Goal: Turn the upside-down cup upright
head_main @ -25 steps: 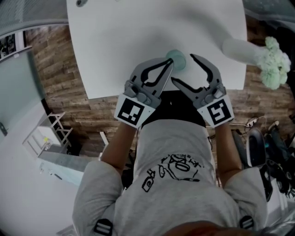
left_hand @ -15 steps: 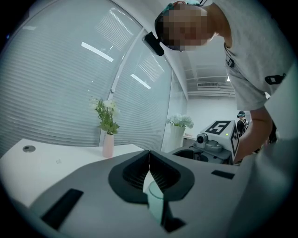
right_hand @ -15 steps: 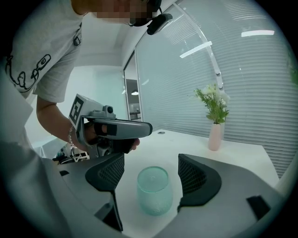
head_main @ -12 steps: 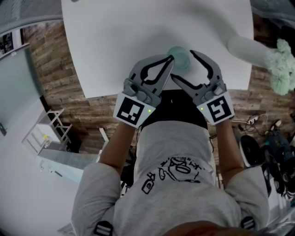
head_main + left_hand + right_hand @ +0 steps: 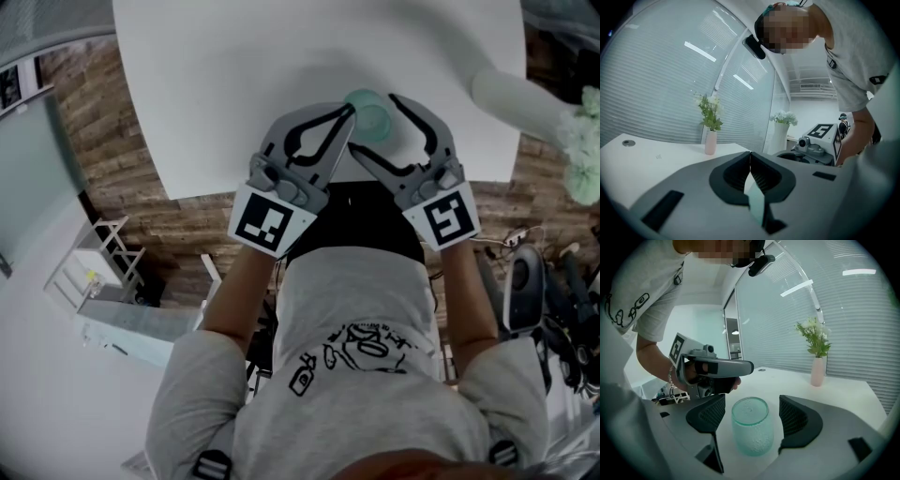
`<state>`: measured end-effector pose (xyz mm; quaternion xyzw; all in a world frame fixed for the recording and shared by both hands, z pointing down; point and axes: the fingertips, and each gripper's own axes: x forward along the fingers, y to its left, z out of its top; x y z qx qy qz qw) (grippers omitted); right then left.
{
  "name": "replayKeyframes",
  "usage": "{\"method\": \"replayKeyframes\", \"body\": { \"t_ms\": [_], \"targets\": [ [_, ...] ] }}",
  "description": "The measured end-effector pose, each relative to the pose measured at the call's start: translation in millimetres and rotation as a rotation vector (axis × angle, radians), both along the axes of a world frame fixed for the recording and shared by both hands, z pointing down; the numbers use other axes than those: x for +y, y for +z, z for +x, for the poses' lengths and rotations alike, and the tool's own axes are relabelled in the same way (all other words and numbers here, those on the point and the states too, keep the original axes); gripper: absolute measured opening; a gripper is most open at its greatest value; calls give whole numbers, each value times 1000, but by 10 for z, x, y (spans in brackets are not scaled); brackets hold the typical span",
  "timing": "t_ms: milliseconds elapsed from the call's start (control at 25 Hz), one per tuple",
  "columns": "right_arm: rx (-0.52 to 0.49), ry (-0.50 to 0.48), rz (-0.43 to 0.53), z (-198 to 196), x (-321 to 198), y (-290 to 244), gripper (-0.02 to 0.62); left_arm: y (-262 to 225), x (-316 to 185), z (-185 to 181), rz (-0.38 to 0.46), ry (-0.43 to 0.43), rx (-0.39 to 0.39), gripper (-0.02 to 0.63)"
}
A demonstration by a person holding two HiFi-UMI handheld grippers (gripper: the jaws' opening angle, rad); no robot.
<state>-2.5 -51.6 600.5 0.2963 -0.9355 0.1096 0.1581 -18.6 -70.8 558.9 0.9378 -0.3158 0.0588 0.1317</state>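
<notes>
A pale green glass cup (image 5: 372, 114) stands base-up on the white table (image 5: 234, 94), near its front edge. My right gripper (image 5: 373, 122) is open, with a jaw on each side of the cup (image 5: 751, 425) and a gap showing between each pad and the glass. My left gripper (image 5: 349, 112) is shut and holds nothing. Its tip lies right beside the cup's left side; I cannot tell if it touches. In the left gripper view the closed jaws (image 5: 750, 161) hide most of the cup, leaving only a green sliver.
A white vase (image 5: 516, 94) of pale green flowers (image 5: 583, 169) stands at the table's right edge. A small pink vase (image 5: 817, 371) with a sprig stands farther back. The table's front edge (image 5: 216, 192) runs just under both grippers.
Both grippers have sunk a little and edged forward over the table. The cup now stands deeper between the right jaws. Neither gripper's jaws have changed.
</notes>
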Motion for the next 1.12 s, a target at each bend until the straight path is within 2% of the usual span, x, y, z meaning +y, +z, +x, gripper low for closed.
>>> {"method": "replayKeyframes", "body": {
  "t_ms": [400,680,840,1120],
  "targets": [
    [13,-42,15,-15,16,97,348,68,7,-12,-8,-17,7,5],
    [-27,-32,1,-79,-7,186,348,170,23,-71,-20,-19,8,5],
    [-9,-40,9,-54,4,198,336,182,17,-74,-24,-21,8,5],
    [-34,-17,13,-32,-7,189,319,199,5,-67,-30,-26,12,5]
  ]
}}
